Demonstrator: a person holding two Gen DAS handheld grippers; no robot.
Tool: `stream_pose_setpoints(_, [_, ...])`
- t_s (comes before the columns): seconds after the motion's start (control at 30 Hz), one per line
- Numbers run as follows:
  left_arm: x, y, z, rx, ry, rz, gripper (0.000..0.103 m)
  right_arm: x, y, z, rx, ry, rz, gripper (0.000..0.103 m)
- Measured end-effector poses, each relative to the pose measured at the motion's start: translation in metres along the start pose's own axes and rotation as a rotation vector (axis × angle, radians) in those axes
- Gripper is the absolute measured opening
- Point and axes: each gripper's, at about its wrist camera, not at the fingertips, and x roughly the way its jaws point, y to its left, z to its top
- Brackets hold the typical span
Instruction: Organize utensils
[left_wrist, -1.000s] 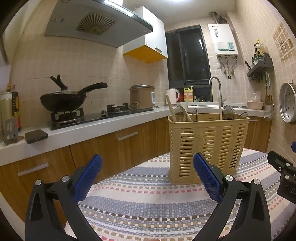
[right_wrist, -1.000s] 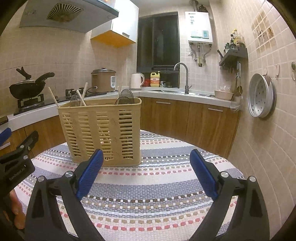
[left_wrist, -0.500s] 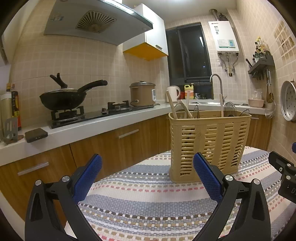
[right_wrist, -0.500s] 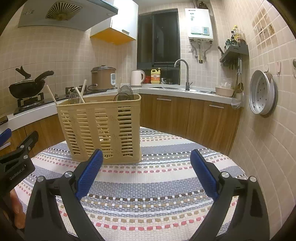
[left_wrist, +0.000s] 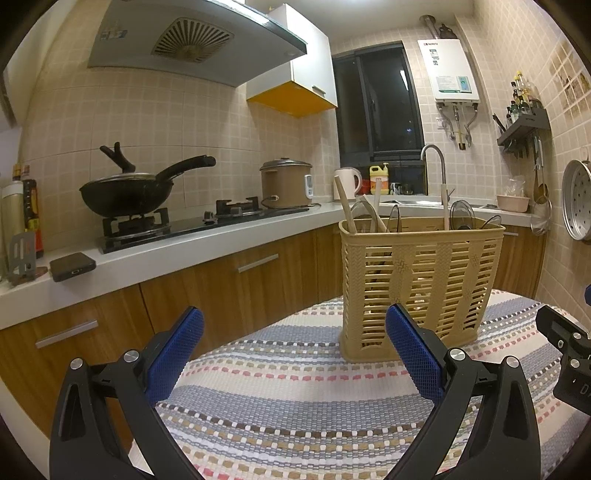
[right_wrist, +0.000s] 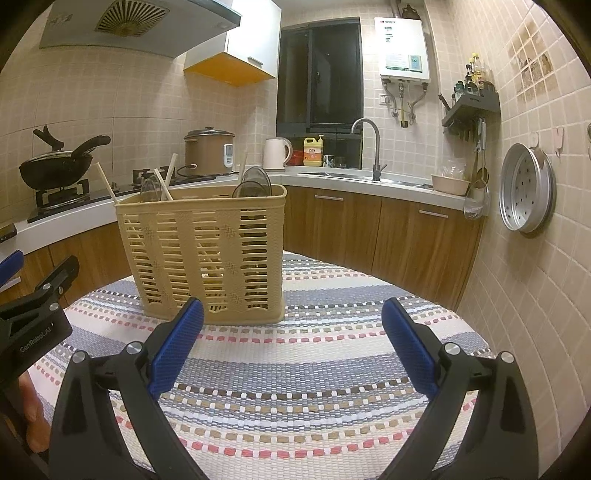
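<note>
A tan slotted plastic basket (left_wrist: 417, 284) stands upright on the striped tablecloth (left_wrist: 295, 387). It also shows in the right wrist view (right_wrist: 207, 251). Several utensils stick out of its top: wooden chopsticks (left_wrist: 345, 206) and dark clear spoons (left_wrist: 461, 214); the spoons also show in the right wrist view (right_wrist: 255, 181). My left gripper (left_wrist: 295, 350) is open and empty, low over the cloth in front of the basket. My right gripper (right_wrist: 291, 343) is open and empty, also short of the basket. The left gripper's body shows at the right wrist view's left edge (right_wrist: 33, 325).
A kitchen counter (left_wrist: 184, 251) runs behind with a black wok (left_wrist: 125, 195) on the stove, a rice cooker (left_wrist: 286, 182), a kettle (left_wrist: 347, 181) and a sink tap (left_wrist: 436, 166). A tiled wall (right_wrist: 535, 277) with a hung steel tray (right_wrist: 526, 188) is close on the right.
Both views have tilted up slightly and the basket looks a little nearer. Both grippers stay open and empty.
</note>
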Motion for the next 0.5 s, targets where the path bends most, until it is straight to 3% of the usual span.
stream_pose_setpoints(0.5, [0.0, -0.0004, -0.0001, -0.001, 0.0, 0.0, 0.095, -0.0001, 0.0003, 0.0002, 0.004, 0.0, -0.003, 0.093])
